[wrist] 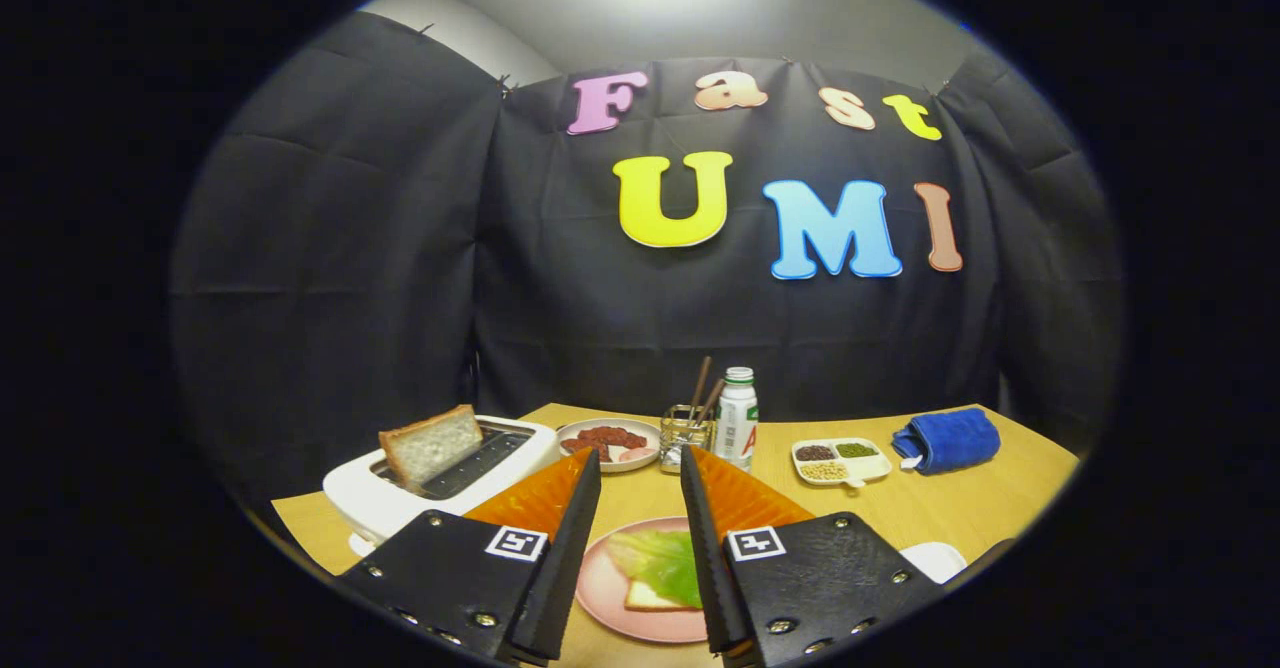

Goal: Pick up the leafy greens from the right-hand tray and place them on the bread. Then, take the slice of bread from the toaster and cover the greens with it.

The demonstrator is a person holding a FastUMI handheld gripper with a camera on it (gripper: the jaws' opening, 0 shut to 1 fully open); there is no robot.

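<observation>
Claw (pixel 640 468) open and empty, ruffled greens (pixel 662 563) on bread, seemingly square

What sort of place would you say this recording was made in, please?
Probably a staged kitchen-table booth, not a real kitchen: black cloth wall behind a wooden table set with a toaster and pink plate. The gripper hangs open above.

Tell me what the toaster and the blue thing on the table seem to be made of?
The toaster looks like glossy white plastic: smooth, rounded shell with soft shine. The blue cloth seems a soft, matte towel fabric, folded and rumpled. The gripper hangs open above the pink plate.
</observation>
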